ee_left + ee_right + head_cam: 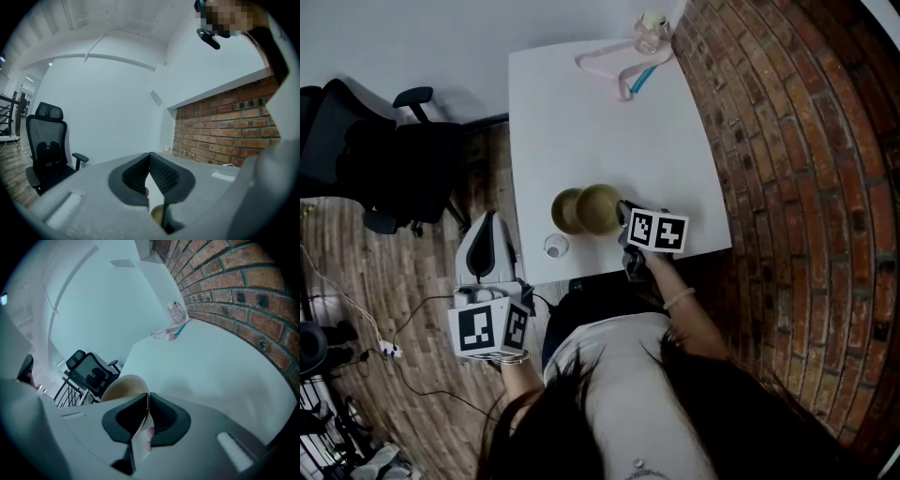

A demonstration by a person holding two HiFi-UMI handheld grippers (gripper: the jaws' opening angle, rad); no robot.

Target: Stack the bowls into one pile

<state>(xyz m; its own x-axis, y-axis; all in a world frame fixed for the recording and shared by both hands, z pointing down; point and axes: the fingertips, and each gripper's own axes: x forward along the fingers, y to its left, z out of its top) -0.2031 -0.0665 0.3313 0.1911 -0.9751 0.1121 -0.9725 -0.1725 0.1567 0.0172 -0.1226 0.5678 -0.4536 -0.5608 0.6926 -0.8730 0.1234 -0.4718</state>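
While the white table stands beside a brick wall, two olive bowls sit near its front edge, the right bowl overlapping the left bowl. The right gripper pinches the right bowl's rim. The left gripper, jaws pressed together on nothing, hangs off the table's left side.

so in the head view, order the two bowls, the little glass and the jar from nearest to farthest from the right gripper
1. Held bowl: its rim is clamped in the right gripper.
2. Other bowl: just left of the held one.
3. Glass: further left, by the near edge; only a little farther than the other bowl.
4. Jar: far corner, clearly farthest.
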